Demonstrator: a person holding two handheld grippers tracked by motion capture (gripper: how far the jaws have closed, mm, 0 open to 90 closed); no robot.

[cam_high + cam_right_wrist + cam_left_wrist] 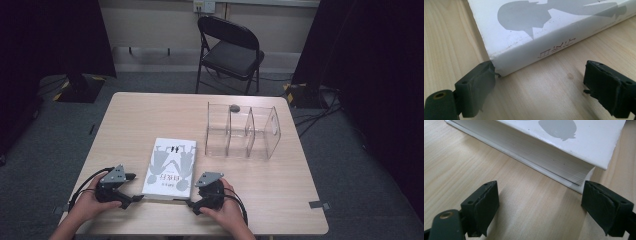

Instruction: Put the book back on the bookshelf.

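Note:
A thick white book point(170, 167) with grey figures on its cover lies flat near the table's front edge. My left gripper point(136, 187) rests on the table at the book's left side. In the left gripper view the left gripper point(540, 207) stands open over bare wood, and the book's page-edge corner point(574, 173) sits just beyond its right jaw. My right gripper point(192, 194) lies at the book's front right corner. In the right gripper view the right gripper point(539, 90) is open, and its left jaw touches the spine corner of the book point(524, 30).
A clear plastic organizer point(242, 132) with three compartments stands at the table's back right, with a small grey object point(234, 107) at its far wall. A black folding chair point(230, 50) stands behind the wooden table point(130, 120). Cables trail from both grippers.

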